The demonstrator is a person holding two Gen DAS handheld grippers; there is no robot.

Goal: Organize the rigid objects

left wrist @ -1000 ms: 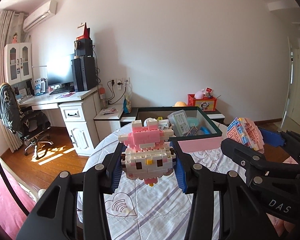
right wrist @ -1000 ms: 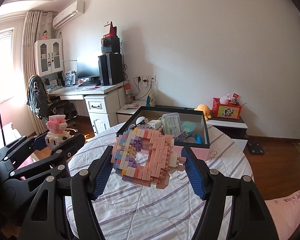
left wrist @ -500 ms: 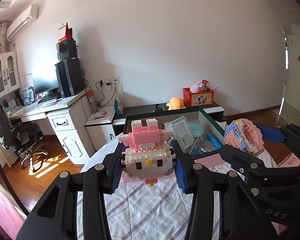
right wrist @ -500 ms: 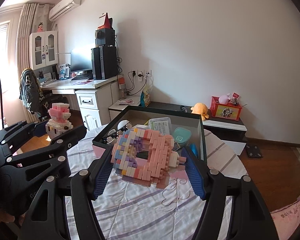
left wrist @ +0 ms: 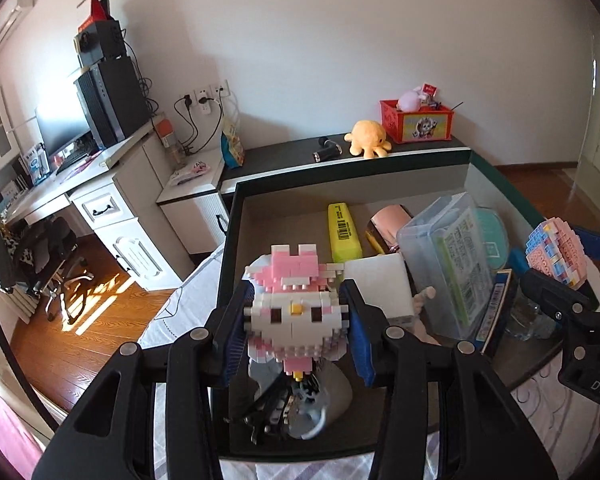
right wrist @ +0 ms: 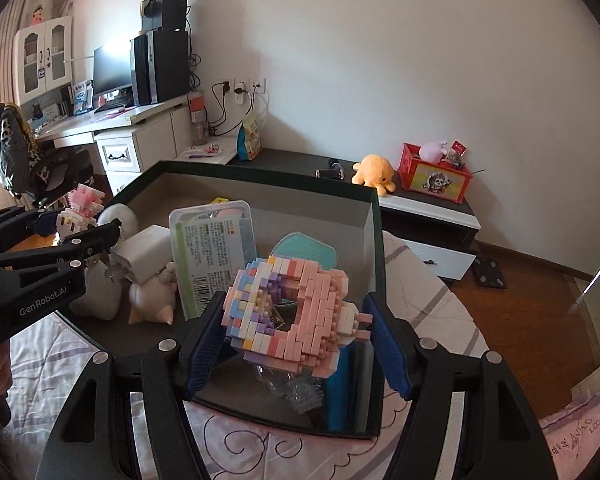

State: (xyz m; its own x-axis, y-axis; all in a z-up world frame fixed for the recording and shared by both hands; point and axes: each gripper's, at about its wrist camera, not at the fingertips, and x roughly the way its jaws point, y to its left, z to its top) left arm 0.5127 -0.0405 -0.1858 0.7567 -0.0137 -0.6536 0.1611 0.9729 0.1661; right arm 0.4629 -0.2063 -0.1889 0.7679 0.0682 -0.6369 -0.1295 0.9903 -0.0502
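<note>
Both tongs have advanced over the box (left wrist: 236,240); left gripper (left wrist: 296,328) clenches the brittle cat figure (left wrist: 294,312) at three and nine o'clock, right gripper (right wrist: 300,344) the block ring (right wrist: 292,312).

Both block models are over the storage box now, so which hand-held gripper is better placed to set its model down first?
Probably left. The left hand-held gripper holds the cat block figure over the box's barer left side. The right hand-held gripper holds its ring block model above crowded items.

The left hand-held gripper (right wrist: 80,236) reads "GenRobot.AI"; the right hand-held gripper (left wrist: 556,264) shows "DAS".
</note>
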